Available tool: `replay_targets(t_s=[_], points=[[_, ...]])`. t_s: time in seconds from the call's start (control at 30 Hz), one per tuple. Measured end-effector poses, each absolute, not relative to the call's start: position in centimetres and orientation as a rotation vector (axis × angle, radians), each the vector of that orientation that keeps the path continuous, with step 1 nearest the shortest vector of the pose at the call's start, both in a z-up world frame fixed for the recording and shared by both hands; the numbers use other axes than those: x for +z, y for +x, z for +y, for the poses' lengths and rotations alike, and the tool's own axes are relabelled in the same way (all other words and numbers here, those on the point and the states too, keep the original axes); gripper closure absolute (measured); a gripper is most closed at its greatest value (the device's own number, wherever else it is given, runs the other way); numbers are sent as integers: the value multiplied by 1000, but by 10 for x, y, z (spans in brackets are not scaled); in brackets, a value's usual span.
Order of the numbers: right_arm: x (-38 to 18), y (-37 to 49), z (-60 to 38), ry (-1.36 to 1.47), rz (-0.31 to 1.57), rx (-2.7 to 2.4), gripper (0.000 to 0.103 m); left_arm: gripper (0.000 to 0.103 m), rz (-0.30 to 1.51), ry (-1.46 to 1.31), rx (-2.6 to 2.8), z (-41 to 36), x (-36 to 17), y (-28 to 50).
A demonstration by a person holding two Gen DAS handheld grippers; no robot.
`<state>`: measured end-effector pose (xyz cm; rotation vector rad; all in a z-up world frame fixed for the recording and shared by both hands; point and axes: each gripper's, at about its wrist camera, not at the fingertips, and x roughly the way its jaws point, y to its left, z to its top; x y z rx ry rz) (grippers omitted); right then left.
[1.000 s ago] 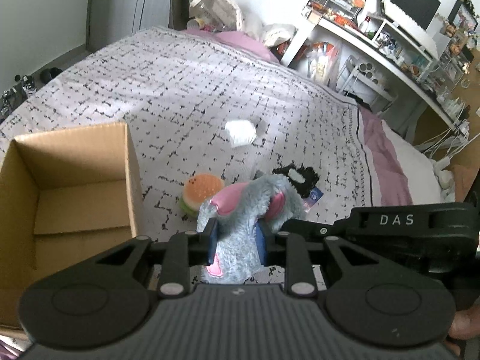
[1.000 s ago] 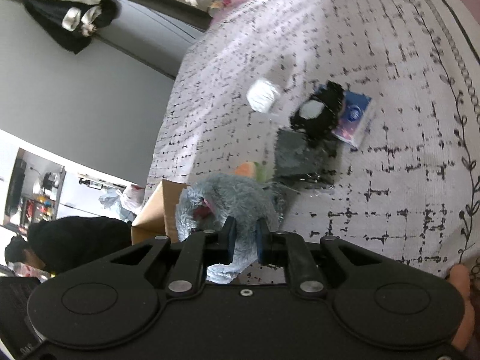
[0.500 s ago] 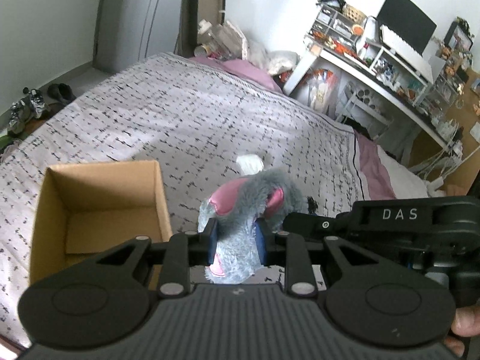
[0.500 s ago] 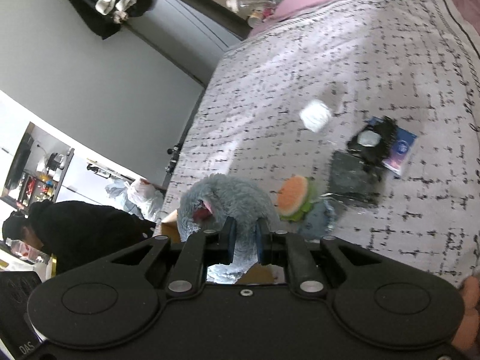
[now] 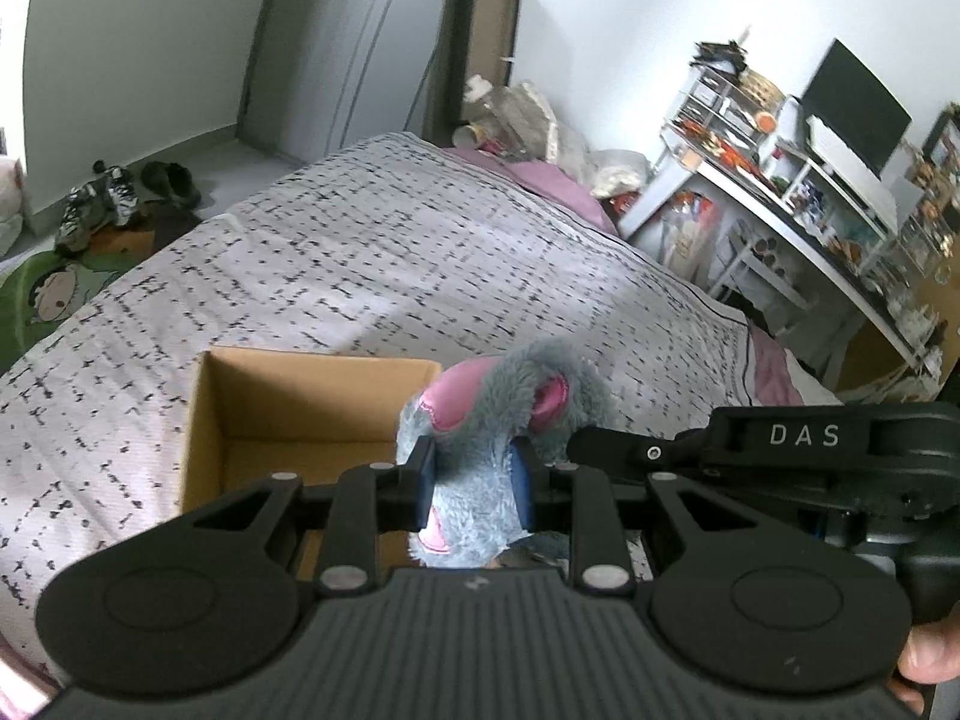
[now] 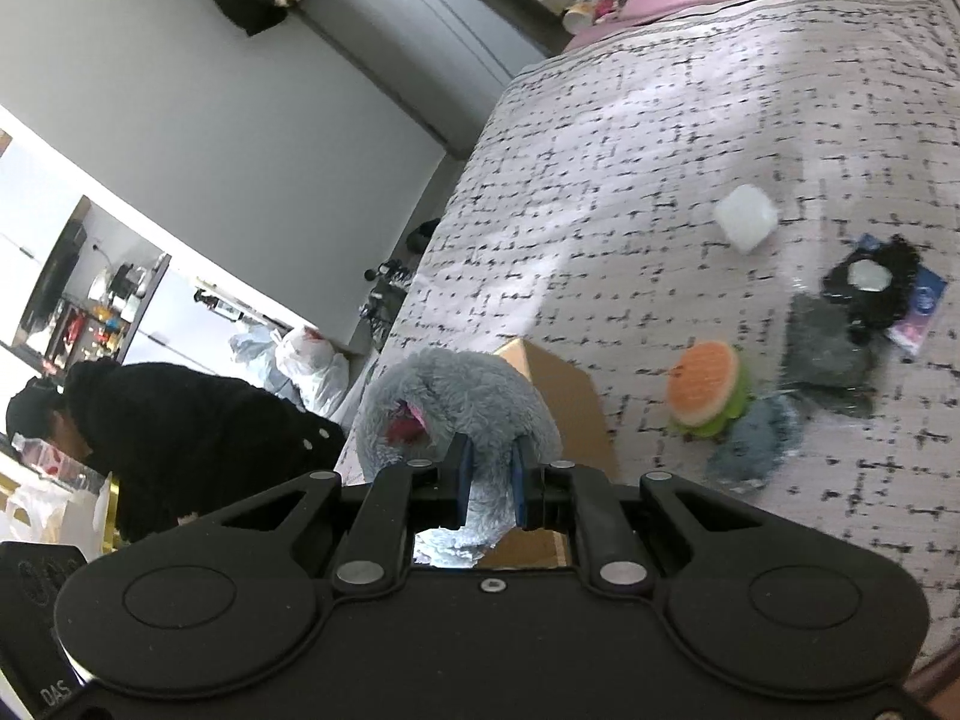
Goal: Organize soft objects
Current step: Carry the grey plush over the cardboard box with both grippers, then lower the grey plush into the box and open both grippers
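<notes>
Both grippers hold one grey plush toy with pink ears (image 5: 492, 420), also in the right wrist view (image 6: 444, 408). My left gripper (image 5: 474, 486) is shut on its body. My right gripper (image 6: 489, 480) is shut on its grey fur from the right side. The toy hangs in the air beside the right edge of an open cardboard box (image 5: 288, 408), whose corner shows in the right wrist view (image 6: 558, 396). On the bed lie a plush burger (image 6: 708, 390), a blue-grey soft thing (image 6: 756, 438), a dark grey cloth (image 6: 828, 354) and a white soft block (image 6: 744, 216).
The patterned bedspread (image 5: 360, 264) covers the bed. A black fuzzy item (image 6: 870, 288) lies on a blue packet (image 6: 921, 312). A cluttered white desk (image 5: 810, 204) stands right of the bed. Shoes (image 5: 120, 192) lie on the floor. A person in black (image 6: 180, 438) bends at left.
Both grippers have lifted the grey plush higher and carried it left toward the box. The box now sits right next to the toy in the left wrist view.
</notes>
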<state>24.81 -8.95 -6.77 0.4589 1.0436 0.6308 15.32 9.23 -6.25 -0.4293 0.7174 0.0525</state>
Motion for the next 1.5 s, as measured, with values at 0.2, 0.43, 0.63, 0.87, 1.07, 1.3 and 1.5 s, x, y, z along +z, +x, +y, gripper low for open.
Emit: replay_targets(t_s=[0.2,0.43,0.63,0.87,1.07,1.3,1.5], points=[[-73,247,-57,420,1060,643,89,78,717,-466,84,122,-71,150],[-91,250,-22,365,1098,637,89,78,750,-509,120,152,-91,151],[-104,257,-3,353,1125,618,89,78,796,-509,141,169,-106,161],[-119,263,13,322,1151,605,89,77,843,-506,160,181,-121,172],[-129,268,28,288,1163,605,89,77,874,-502,185,188,-133,175],[-119,269,27,277,1155,637,81,77,887,-465,208,191,-130,182],[-96,264,2,272,1126,652,65,63,933,-465,234,182,-117,186]])
